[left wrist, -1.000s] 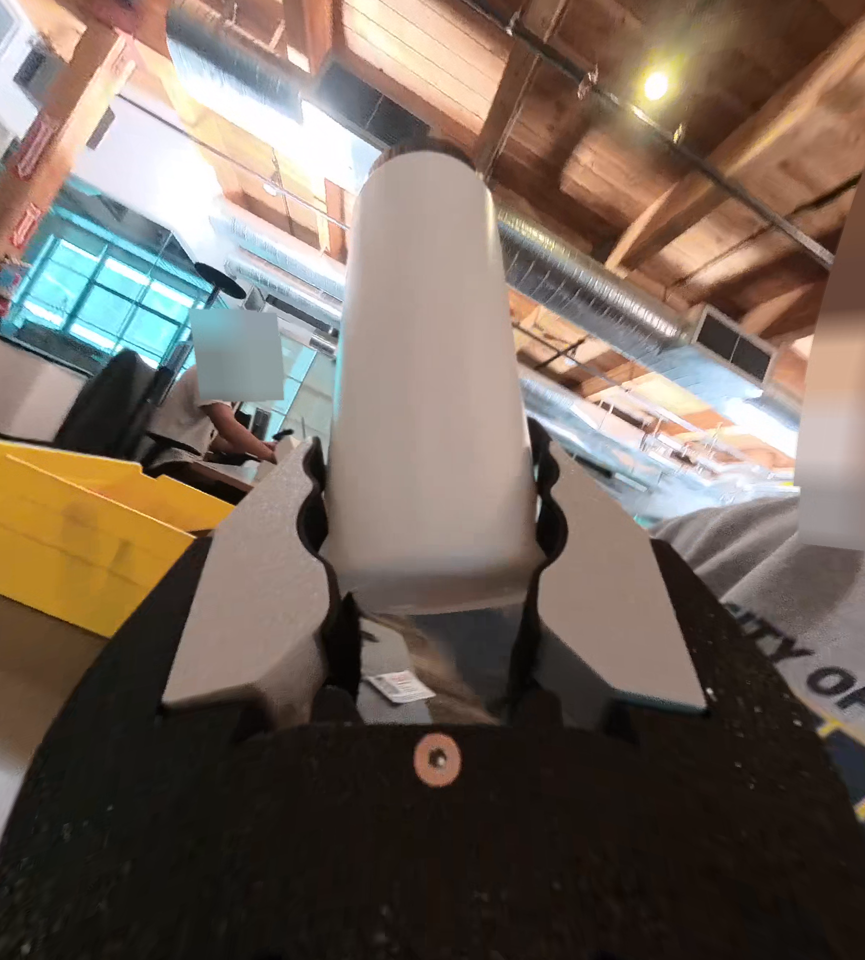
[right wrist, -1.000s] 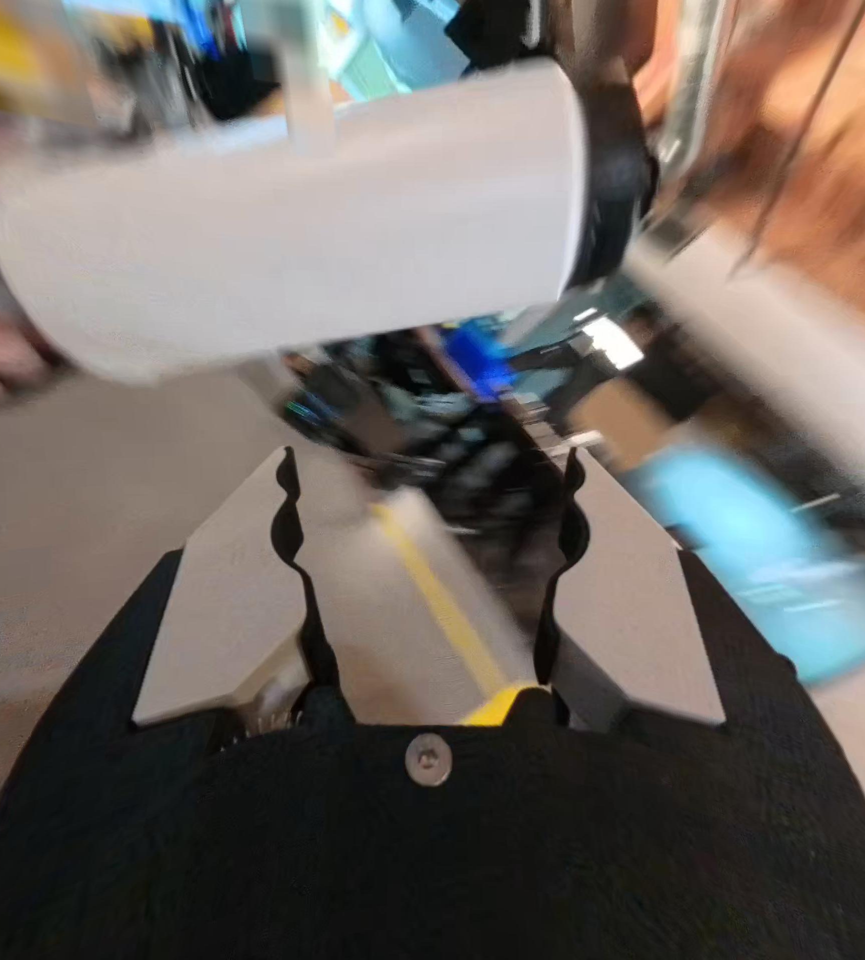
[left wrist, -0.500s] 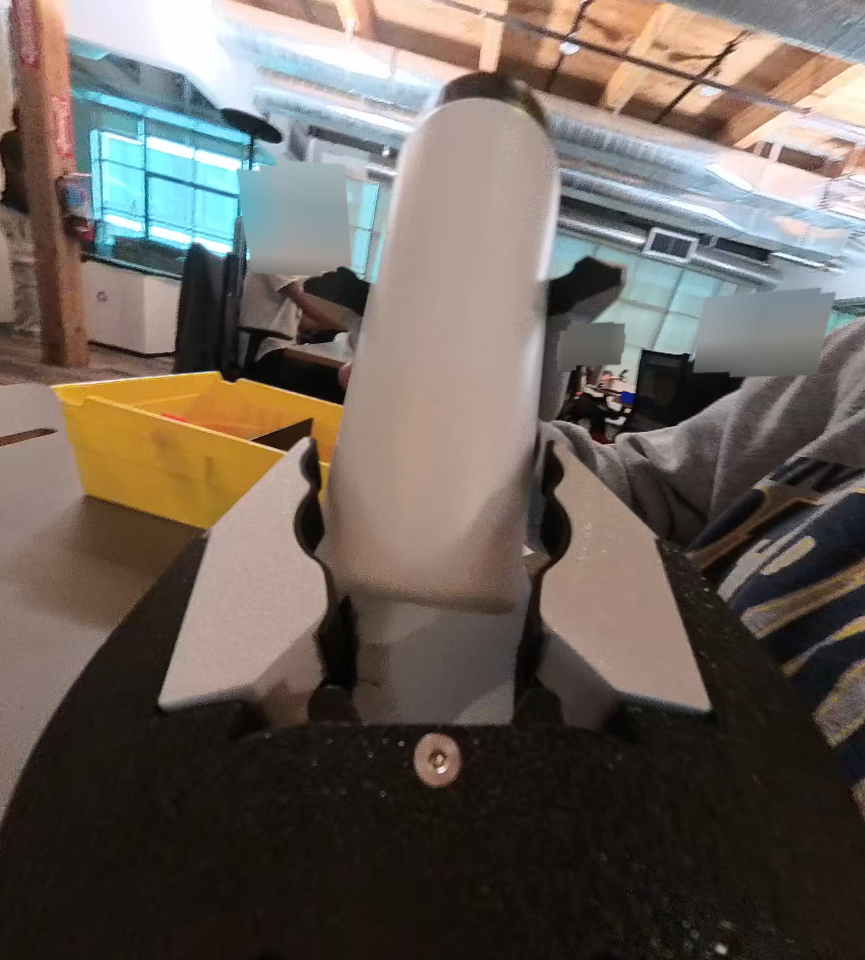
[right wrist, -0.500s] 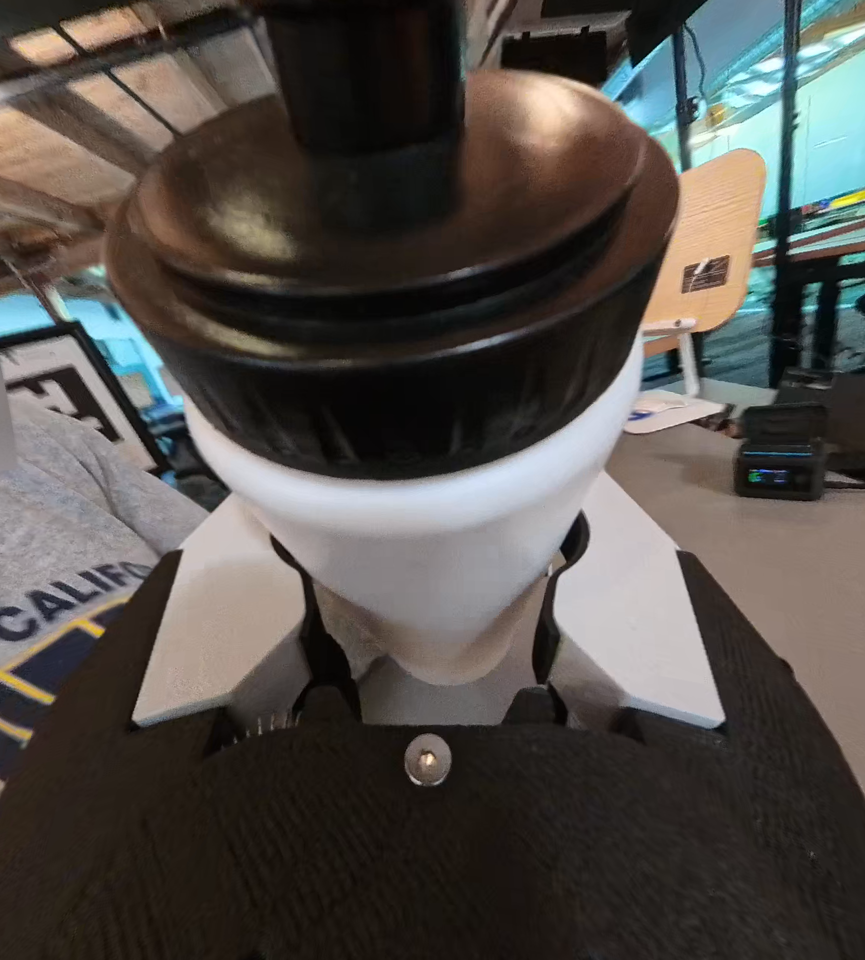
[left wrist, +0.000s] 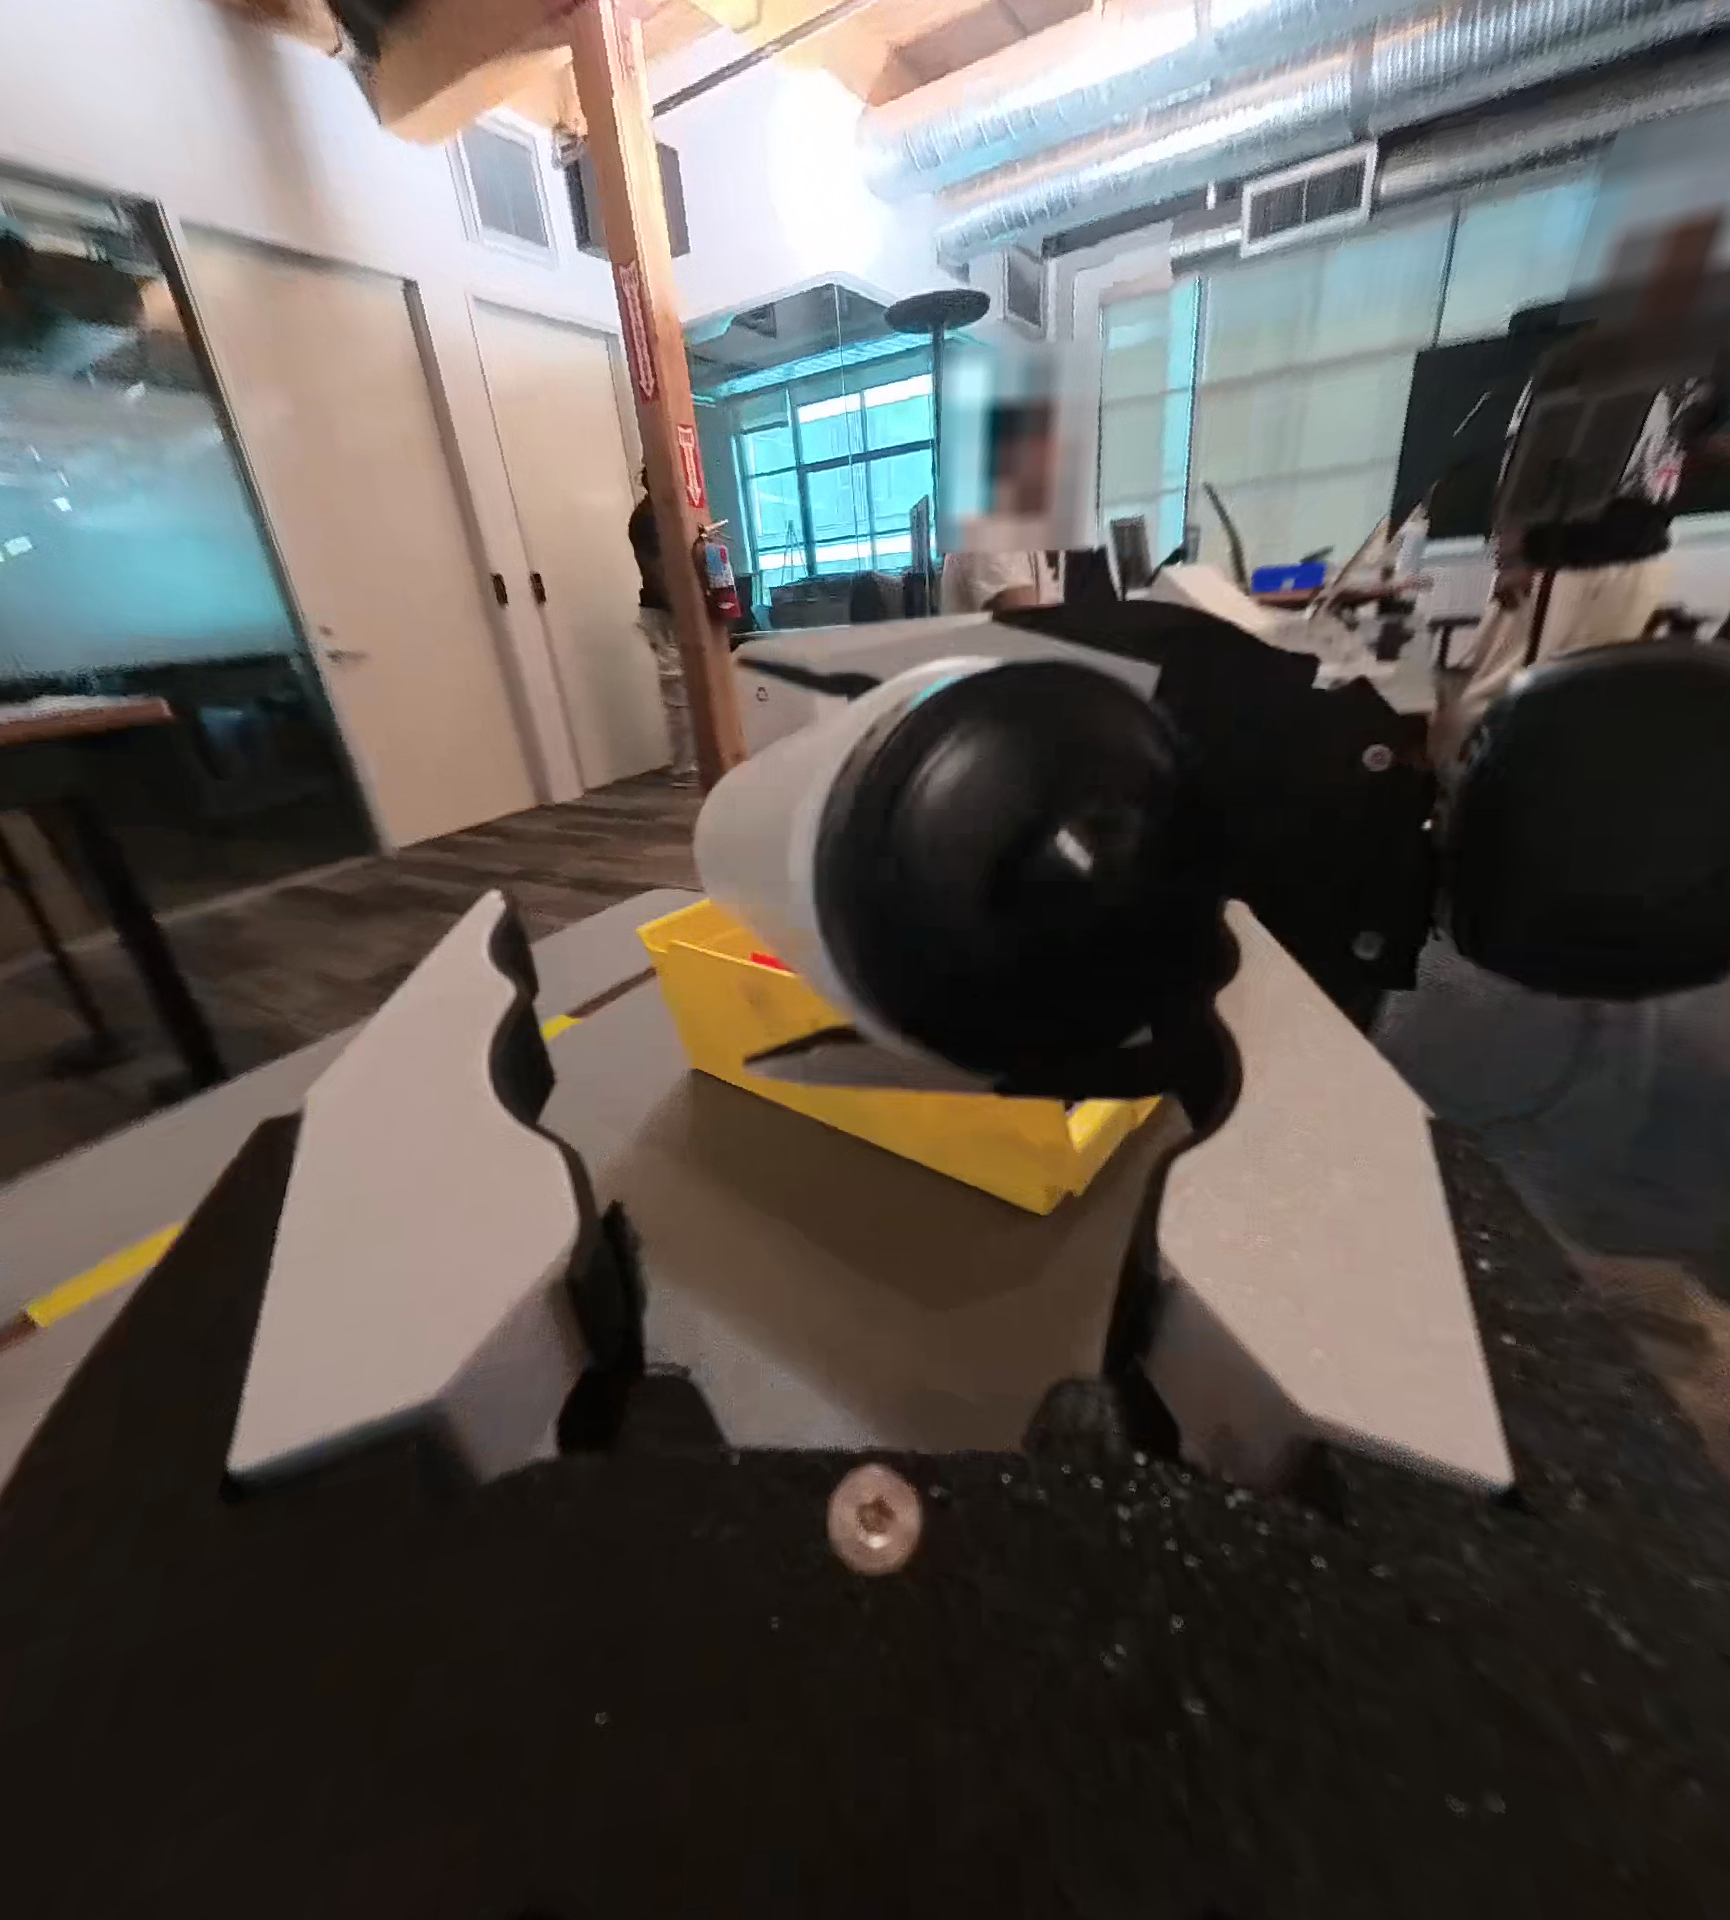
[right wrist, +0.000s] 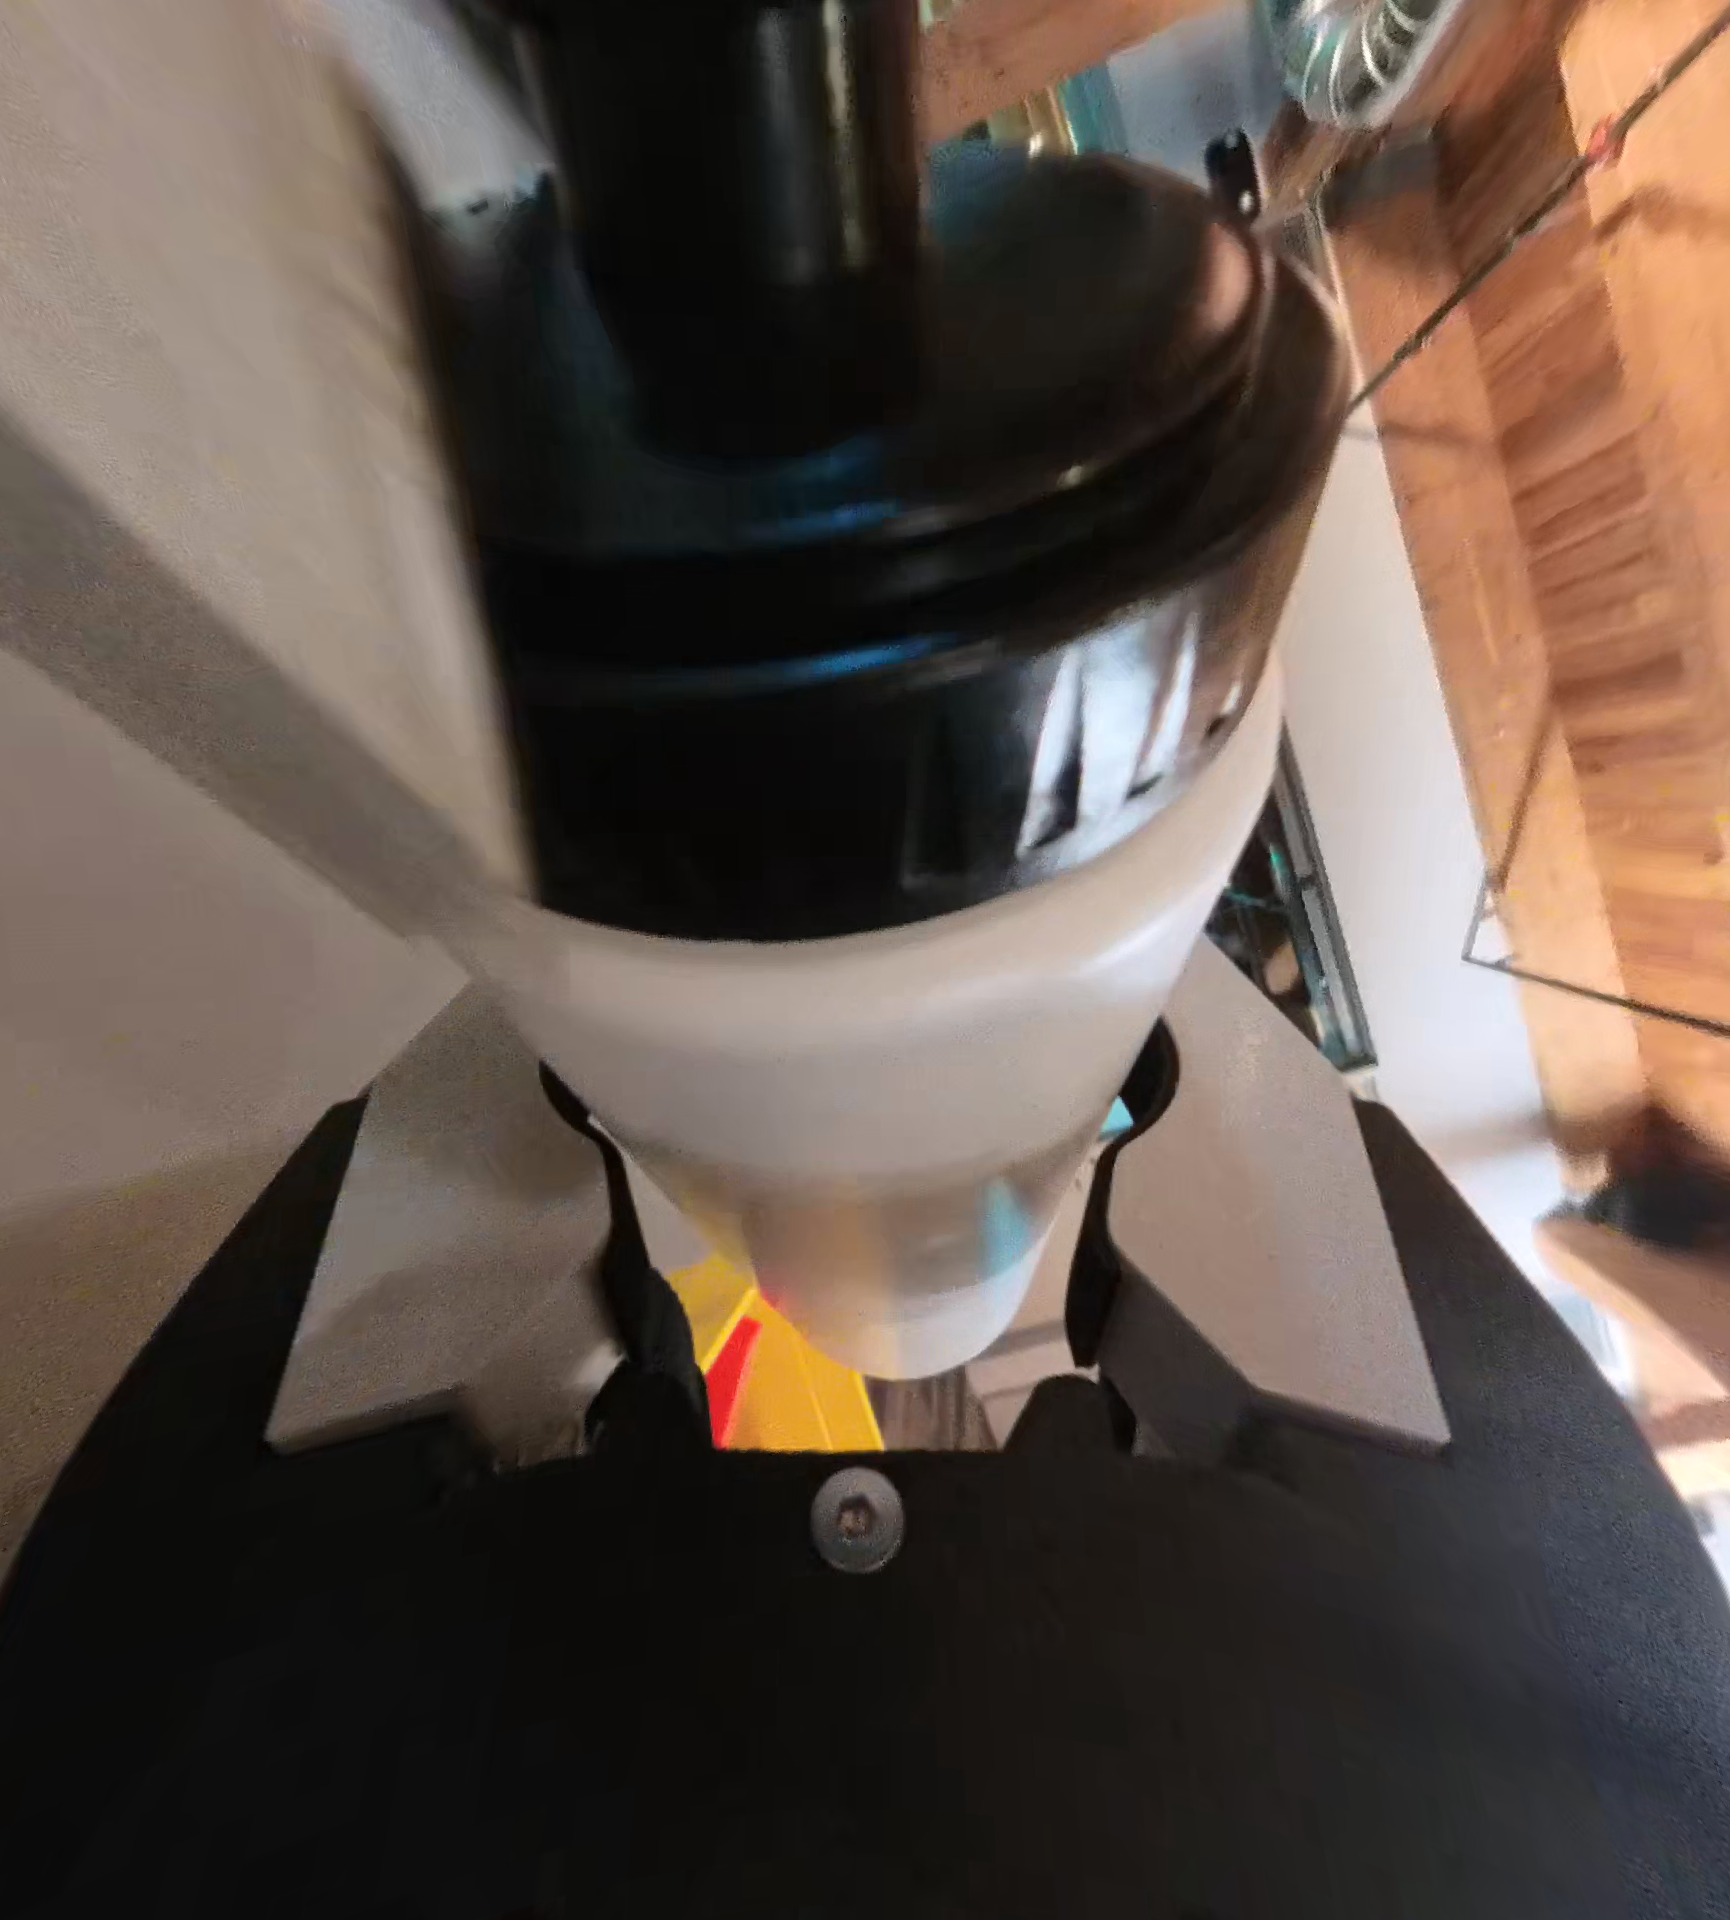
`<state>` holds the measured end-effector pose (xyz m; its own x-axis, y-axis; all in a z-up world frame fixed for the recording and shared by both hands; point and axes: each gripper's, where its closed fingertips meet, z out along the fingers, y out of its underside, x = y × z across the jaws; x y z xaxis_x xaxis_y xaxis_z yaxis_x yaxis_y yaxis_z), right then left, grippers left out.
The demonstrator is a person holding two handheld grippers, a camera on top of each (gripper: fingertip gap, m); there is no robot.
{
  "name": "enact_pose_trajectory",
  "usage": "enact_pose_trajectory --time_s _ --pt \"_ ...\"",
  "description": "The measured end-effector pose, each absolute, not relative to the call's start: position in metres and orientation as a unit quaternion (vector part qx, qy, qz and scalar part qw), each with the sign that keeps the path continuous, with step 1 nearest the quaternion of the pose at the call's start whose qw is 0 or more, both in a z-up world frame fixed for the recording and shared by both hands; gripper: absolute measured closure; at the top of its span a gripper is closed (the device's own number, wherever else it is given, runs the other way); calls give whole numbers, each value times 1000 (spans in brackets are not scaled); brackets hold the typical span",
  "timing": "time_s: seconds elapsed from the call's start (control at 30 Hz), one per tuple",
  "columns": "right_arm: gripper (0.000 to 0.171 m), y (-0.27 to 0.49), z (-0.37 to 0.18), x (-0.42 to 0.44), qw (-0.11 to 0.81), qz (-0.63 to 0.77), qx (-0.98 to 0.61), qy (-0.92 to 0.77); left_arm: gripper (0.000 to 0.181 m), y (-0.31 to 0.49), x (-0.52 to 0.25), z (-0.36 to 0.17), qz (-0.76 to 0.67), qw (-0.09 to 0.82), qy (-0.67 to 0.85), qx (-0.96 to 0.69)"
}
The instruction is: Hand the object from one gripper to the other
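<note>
A white bottle (left wrist: 752, 831) with a black cap (left wrist: 986, 862) hangs in the air above the table, cap end toward me in the left wrist view. My left gripper (left wrist: 871, 925) is open and empty, just short of the bottle. My right gripper (right wrist: 856, 1060) is shut on the bottle's white body (right wrist: 892, 1122), below the black cap (right wrist: 840, 644). The right gripper's black body (left wrist: 1297, 810) shows behind the bottle in the left wrist view. The bottle's lower end is hidden between the right fingers.
A yellow bin (left wrist: 892, 1127) stands on the grey table (left wrist: 840, 1299) under the bottle; a bit of it shows in the right wrist view (right wrist: 799, 1392). Yellow tape (left wrist: 102, 1273) marks the table's left edge. People and desks are far behind. Spacing between my two grippers at the tips: around 8 cm.
My left gripper has let go of the bottle, opened and drawn back. My right gripper has stayed shut on the bottle and turned with it away from the left one.
</note>
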<state>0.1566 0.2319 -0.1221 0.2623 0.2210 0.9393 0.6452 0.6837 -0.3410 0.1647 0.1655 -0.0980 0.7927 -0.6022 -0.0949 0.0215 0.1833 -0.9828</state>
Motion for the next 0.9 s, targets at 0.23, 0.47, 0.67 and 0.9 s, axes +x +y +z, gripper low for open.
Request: enact_pose_trajectory --time_s 0.23,0.47,0.67,0.9 --pt "71 229 -132 151 701 -208 -336 -593 89 166 180 -113 -157 713 306 -610" --pt "71 223 -131 150 703 -280 -281 -590 94 169 178 -122 -186 697 292 -628" --pt "75 199 -140 145 705 -157 -269 -637 95 164 141 -104 -373 703 180 -578" --pt "59 212 -182 154 634 -127 -324 -691 96 165 99 -99 -565 647 72 -507"
